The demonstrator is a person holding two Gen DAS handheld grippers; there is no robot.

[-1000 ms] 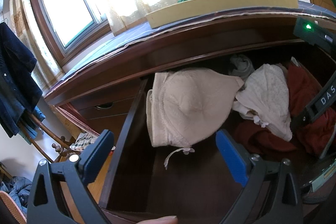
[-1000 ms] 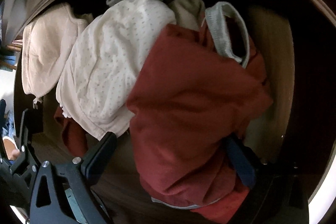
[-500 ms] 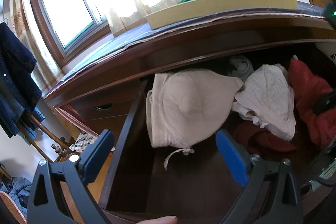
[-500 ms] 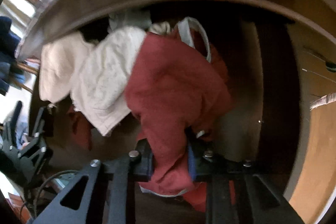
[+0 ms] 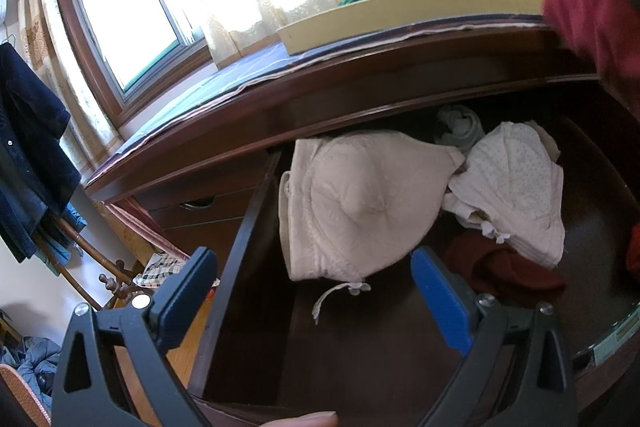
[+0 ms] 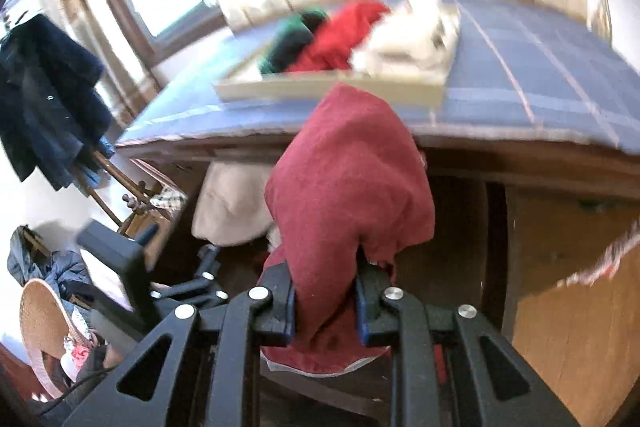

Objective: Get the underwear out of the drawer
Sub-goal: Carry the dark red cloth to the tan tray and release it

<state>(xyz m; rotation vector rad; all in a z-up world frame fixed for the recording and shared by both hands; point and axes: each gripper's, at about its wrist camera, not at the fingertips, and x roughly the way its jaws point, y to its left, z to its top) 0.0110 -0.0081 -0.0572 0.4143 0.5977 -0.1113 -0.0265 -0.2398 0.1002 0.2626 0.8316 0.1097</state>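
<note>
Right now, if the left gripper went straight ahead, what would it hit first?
Probably the beige bra in the open drawer: the open left gripper points at it, nothing between. Depth is uncertain.

No legible text, label, brand, number or sign is to be found in either current view. No marking can be read on the cloth items, the furniture or the black gripper frames.
</note>
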